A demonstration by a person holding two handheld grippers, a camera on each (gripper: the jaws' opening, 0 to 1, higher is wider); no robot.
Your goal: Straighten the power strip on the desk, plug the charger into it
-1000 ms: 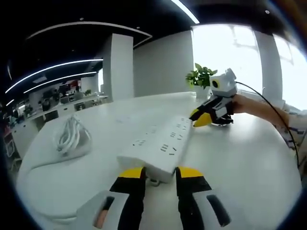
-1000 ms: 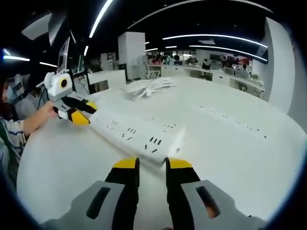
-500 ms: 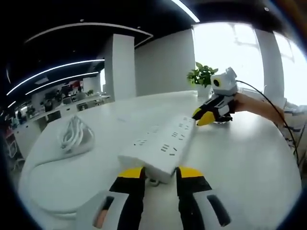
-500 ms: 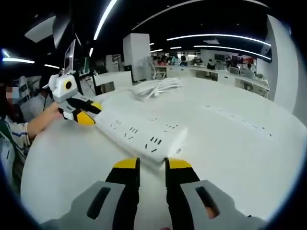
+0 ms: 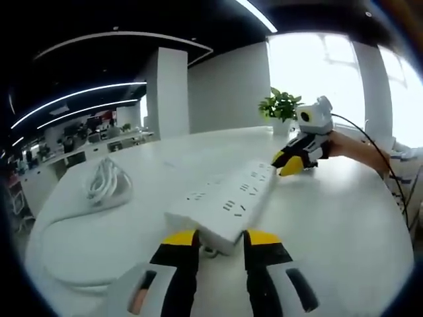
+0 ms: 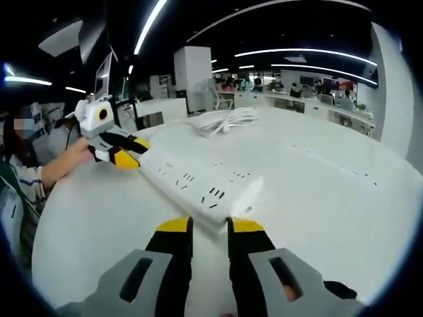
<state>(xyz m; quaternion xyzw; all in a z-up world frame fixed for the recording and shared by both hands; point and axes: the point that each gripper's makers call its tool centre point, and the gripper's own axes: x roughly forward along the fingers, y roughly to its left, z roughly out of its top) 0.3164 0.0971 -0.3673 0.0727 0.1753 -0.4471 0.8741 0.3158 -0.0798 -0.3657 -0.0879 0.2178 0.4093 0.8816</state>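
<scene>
White and round-edged, the desk (image 5: 344, 218) is stretching across an open-plan office with strip lights overhead and a potted plant (image 5: 279, 107) standing by the bright window. A white power strip (image 5: 228, 206) is lying flat on the desk, reaching from one hand-held gripper to the other. In the left gripper view, the left hand-held gripper (image 5: 220, 239) is sitting right at the strip's near end with its yellow-tipped jaws slightly spread, the end lying just ahead of the tips — whether they are touching it I cannot tell. The right hand-held gripper (image 5: 288, 165) is resting at the far end, its jaws looking pressed nearly together. In the right gripper view, the power strip (image 6: 198, 187) is running away from the right hand-held gripper (image 6: 208, 227), whose jaws are standing a little apart at the strip's corner, toward the left hand-held gripper (image 6: 127, 156). A coiled white cable (image 5: 104, 186) is lying well apart from the strip — farther back on the desk.
</scene>
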